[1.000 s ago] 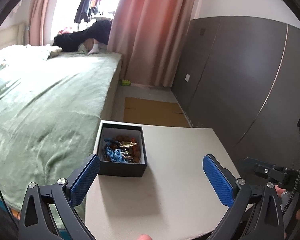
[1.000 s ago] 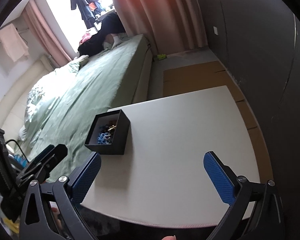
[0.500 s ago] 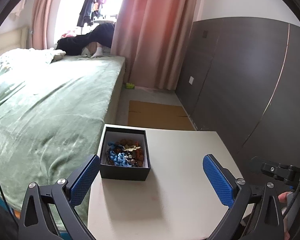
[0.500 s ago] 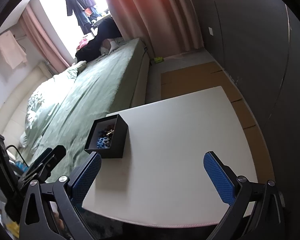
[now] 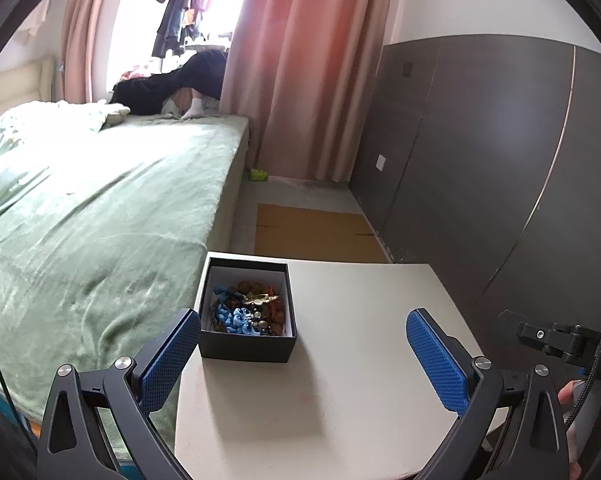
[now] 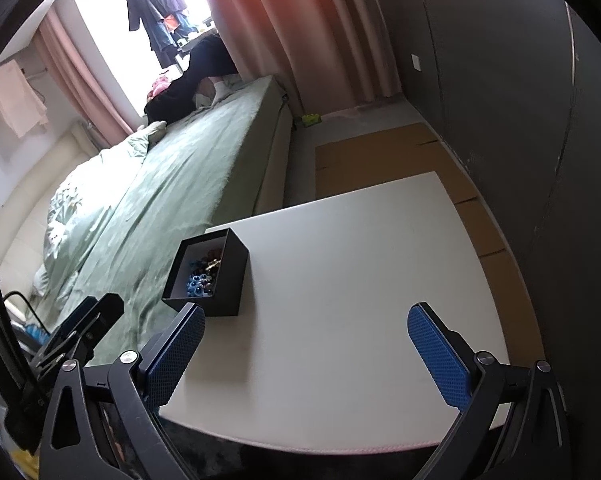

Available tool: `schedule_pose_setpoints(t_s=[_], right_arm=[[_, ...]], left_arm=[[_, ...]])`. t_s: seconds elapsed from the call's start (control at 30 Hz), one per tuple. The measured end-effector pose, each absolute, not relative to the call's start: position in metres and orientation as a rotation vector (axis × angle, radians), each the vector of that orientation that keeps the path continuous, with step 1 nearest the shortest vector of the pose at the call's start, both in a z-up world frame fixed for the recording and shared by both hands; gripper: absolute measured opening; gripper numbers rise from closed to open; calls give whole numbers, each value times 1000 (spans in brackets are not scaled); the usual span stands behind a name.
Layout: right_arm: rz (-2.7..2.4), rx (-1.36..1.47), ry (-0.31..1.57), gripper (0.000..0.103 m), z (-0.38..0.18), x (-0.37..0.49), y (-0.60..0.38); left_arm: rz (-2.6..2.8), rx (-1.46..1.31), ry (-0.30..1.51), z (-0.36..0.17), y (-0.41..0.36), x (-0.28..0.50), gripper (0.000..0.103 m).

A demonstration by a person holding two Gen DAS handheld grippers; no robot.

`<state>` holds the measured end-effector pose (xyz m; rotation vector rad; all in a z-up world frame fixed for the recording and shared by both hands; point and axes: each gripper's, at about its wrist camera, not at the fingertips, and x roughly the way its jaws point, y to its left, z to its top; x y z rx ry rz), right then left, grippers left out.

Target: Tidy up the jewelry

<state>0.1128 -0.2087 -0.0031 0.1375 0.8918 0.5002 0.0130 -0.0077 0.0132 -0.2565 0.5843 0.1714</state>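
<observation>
A small black box (image 5: 247, 344) sits at the left edge of a white table (image 5: 340, 400). It holds a tangle of jewelry (image 5: 248, 310): blue, brown and gold pieces. My left gripper (image 5: 304, 360) is open and empty, just short of the box, with its left pad beside the box's near left corner. In the right wrist view the box (image 6: 216, 276) lies ahead to the left. My right gripper (image 6: 306, 354) is open and empty above the table's near edge (image 6: 340, 360). The left gripper's body (image 6: 80, 332) shows at the lower left there.
A bed with a green cover (image 5: 100, 220) runs along the table's left side. A dark wall panel (image 5: 480, 160) stands to the right. Flat cardboard (image 5: 312, 236) lies on the floor beyond the table. Pink curtains (image 5: 300, 60) hang at the back.
Both views have shifted a little nearer the table and the box. Both grippers stay open. The box has not moved.
</observation>
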Motion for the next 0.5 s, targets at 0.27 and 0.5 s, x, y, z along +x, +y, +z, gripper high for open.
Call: schedule_pose_setpoints(t_s=[0.27, 0.5], right_arm=[[505, 123, 884, 103, 1, 111, -208], [509, 121, 892, 103, 1, 113, -206]], left_arm=[[170, -253, 587, 14, -10, 14, 102], [171, -263, 578, 15, -7, 14, 102]])
